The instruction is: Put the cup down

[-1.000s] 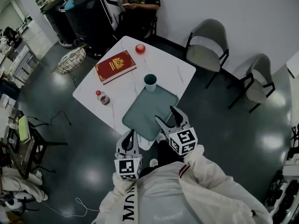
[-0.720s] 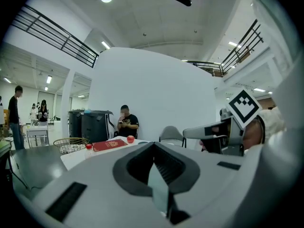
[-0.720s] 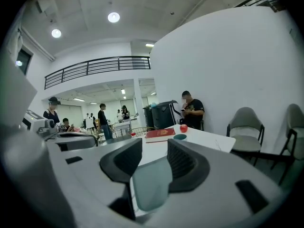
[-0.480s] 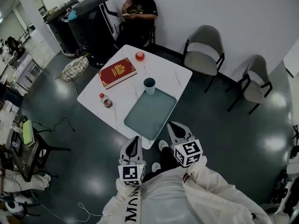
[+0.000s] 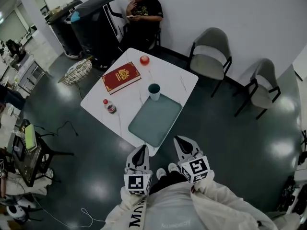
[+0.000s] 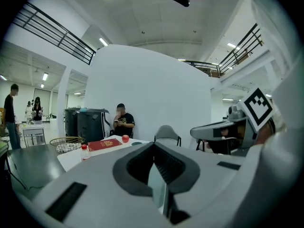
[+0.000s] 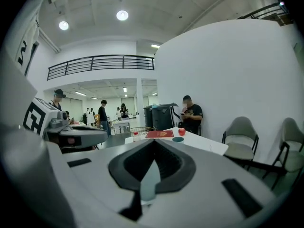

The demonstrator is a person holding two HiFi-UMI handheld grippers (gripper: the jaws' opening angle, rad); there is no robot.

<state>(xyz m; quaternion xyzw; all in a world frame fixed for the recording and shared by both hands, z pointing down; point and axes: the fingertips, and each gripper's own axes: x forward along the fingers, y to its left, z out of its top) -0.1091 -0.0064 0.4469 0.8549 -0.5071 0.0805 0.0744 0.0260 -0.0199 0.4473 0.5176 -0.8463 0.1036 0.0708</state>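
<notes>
Cup (image 5: 154, 91) upright on the white worktop (image 5: 168, 78), at the far corner of the grey tray (image 5: 154, 120). Touching the tray's rim or just beside it, can't tell which. Nothing grips it, so the task looks done by my read. Left tool (image 5: 140, 152) clenched, empty. Right tool (image 5: 184, 144) clenched too, jaws just closed, nothing between them. Both are held close to the holder's chest, by the worktop's near corner, well apart from the cup. Red book (image 5: 121, 77), apple (image 5: 144, 60) and small bottle (image 5: 110, 107) sit elsewhere on the top, apart from the cup. Seated person (image 5: 141, 8) beyond the far side.

Risks, as guesses: if the cup's base rides the tray rim it stands tilted, and a knock to the worktop could rock or tip it. The holder stands right at the near corner, so a leg or a tool swung forward could jolt the top. Shifting the tray would shove the cup along. Cup contents not visible, so spill risk unknown.
</notes>
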